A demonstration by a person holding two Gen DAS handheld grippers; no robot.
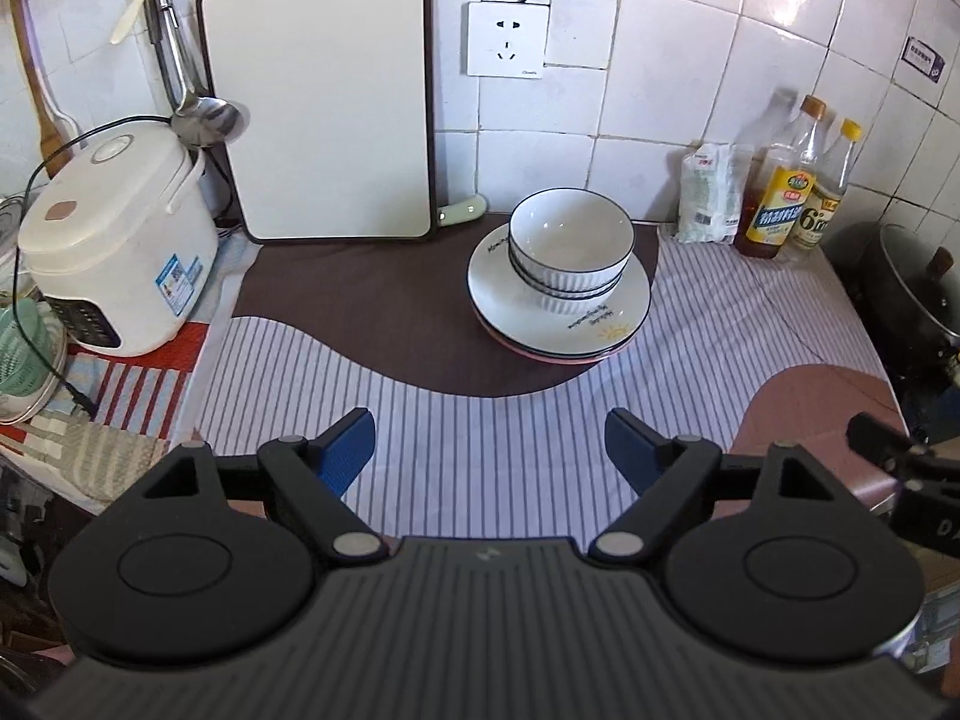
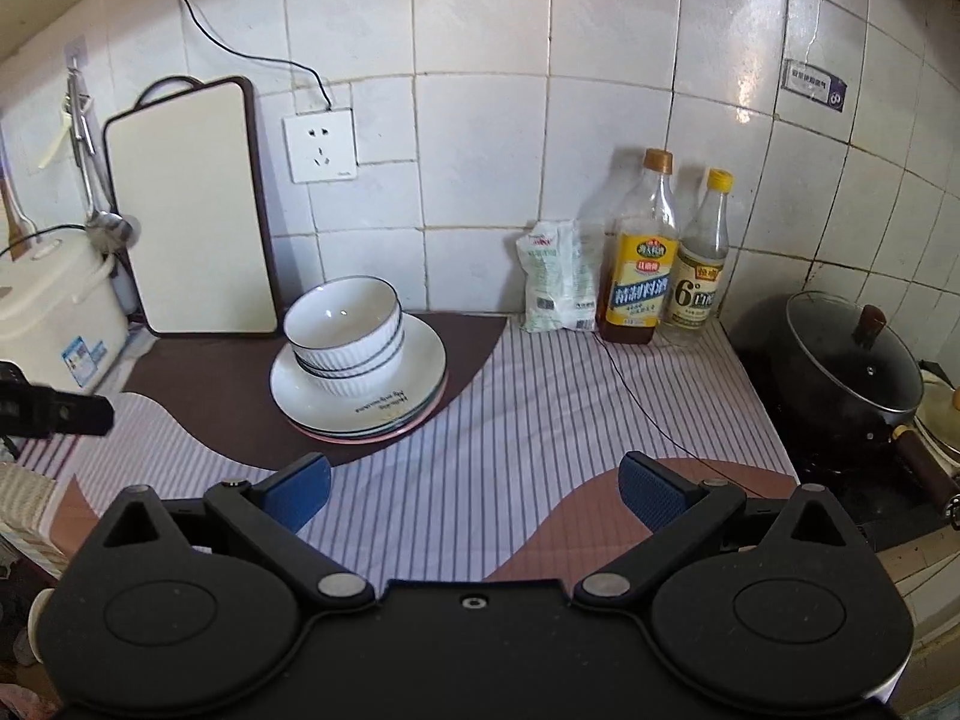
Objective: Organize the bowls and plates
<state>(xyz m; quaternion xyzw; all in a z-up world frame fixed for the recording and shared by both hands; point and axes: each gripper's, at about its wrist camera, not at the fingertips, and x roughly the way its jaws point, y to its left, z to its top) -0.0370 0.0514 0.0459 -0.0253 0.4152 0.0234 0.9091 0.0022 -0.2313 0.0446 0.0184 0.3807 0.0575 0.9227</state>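
White ribbed bowls with dark rims (image 1: 570, 252) sit nested on a stack of plates (image 1: 618, 318), white on top and pink at the bottom, on the counter cloth near the tiled wall. The same bowls (image 2: 345, 333) and plates (image 2: 414, 372) show in the right wrist view. My left gripper (image 1: 489, 450) is open and empty, held back from the stack above the striped cloth. My right gripper (image 2: 474, 495) is open and empty, to the right of and nearer than the stack.
A white cutting board (image 1: 318, 96) leans on the wall left of the stack. A rice cooker (image 1: 114, 240) stands far left. Bottles (image 2: 642, 258) and a bag (image 2: 555, 276) stand at the back right. A lidded black pot (image 2: 852, 366) sits on the stove.
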